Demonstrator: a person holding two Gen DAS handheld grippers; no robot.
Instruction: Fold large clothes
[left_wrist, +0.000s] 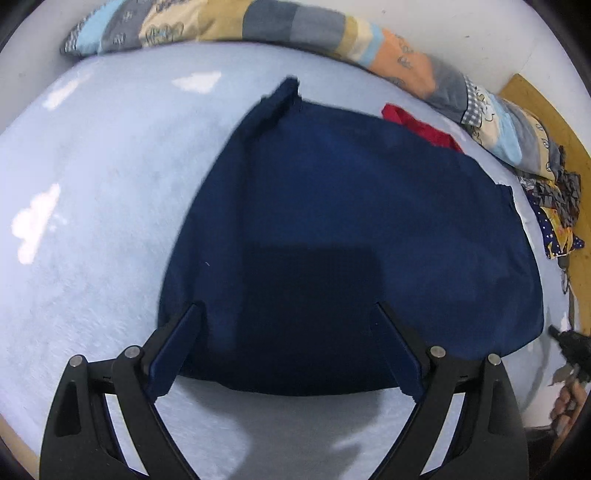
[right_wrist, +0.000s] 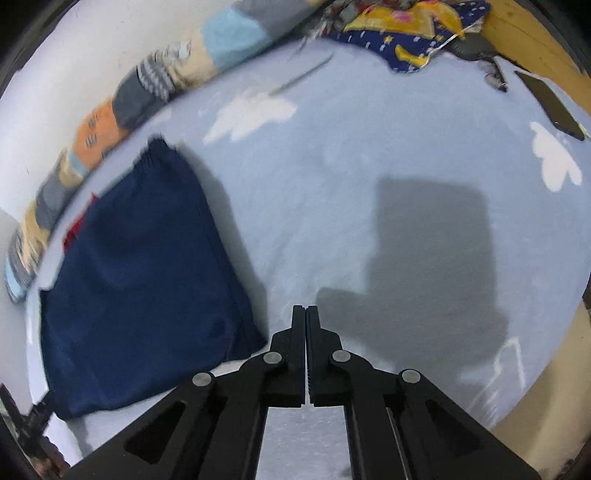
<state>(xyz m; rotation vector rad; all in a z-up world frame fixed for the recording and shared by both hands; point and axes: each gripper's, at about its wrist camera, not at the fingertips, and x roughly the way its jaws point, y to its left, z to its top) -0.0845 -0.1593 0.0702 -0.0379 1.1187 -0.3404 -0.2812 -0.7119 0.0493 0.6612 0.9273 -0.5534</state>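
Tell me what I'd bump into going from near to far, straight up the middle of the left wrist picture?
The open tongs, then the folded dark blue garment, then bare light blue bed sheet, then the patchwork quilt along the wall.

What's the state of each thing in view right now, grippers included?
left gripper: open, over the garment, holding nothing
right gripper: shut, empty, over bare sheet
navy garment: folded, lying flat on the bed
red cloth: mostly hidden behind the navy garment
patchwork quilt: bunched along the wall
blue cloud-print sheet: spread flat
star-print fabric: crumpled at the bed's far corner
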